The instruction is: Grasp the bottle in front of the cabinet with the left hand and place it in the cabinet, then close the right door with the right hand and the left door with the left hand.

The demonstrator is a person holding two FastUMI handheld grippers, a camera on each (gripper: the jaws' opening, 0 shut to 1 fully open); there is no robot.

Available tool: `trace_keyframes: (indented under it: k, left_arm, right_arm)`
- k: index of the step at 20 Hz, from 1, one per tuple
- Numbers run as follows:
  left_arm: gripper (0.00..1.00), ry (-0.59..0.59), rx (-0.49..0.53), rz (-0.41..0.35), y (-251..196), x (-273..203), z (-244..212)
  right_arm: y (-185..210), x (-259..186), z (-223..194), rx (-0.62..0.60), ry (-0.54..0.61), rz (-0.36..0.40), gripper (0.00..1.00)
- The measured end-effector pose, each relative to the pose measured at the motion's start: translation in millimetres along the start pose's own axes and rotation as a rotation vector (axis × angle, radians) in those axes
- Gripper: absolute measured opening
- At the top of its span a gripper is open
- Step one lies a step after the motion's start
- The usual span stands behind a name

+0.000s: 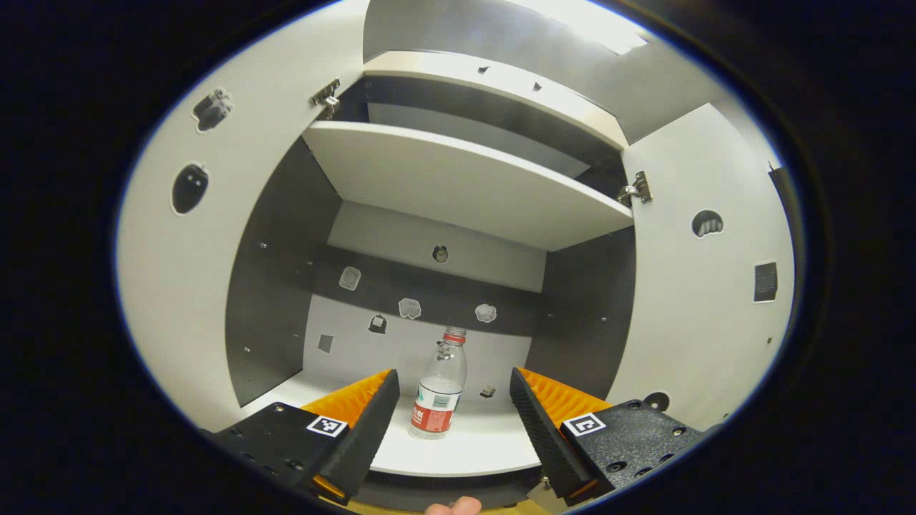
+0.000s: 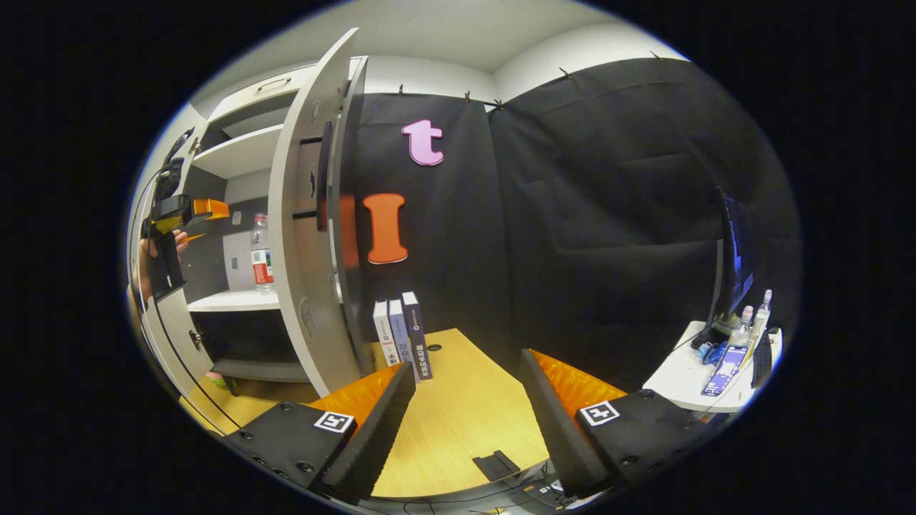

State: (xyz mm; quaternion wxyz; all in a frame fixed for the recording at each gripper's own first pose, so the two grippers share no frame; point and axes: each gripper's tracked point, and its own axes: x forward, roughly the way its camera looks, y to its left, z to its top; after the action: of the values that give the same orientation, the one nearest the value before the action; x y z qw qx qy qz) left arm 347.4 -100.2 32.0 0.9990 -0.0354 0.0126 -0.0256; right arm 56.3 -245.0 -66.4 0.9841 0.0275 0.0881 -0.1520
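Bottle point(image 1: 439, 386) upright inside cabinet point(image 1: 465, 179)

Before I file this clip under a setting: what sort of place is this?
Likely a recording booth staged as a household corner, not a real home: an open cabinet holding one bottle, black cloth for walls, and a side table cluttered with gear.

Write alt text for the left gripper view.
A bottle stands upright on the cabinet's lower shelf, seen between the open left tongs, which do not touch it. Both doors, left and right, are open.
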Motion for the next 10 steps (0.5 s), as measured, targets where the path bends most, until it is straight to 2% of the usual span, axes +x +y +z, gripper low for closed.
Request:
trace_keyframes:
  k: [2, 3, 7, 10]
  left_arm:
    - [0.92, -0.007, 0.008, 0.02, -7.0, -44.0, 5.6]
    - [0.94, -0.008, 0.012, 0.031, -10.7, -66.1, 4.7]
    - [0.94, -0.008, 0.025, 0.098, -23.7, -150.4, -13.1]
    - [0.94, -0.019, -0.007, 0.245, -17.8, -210.1, -41.0]
  right_arm:
    - [9.8, -0.1, 9.7, 0.023, -0.012, 0.076, 0.99]
    - [15.4, -1.4, 14.5, 0.03, -0.018, 0.118, 0.99]
    - [21.7, -8.8, 37.5, 0.029, -0.073, 0.235, 0.98]
    - [27.3, -11.1, 43.6, 0.026, -0.103, 0.3, 0.98]
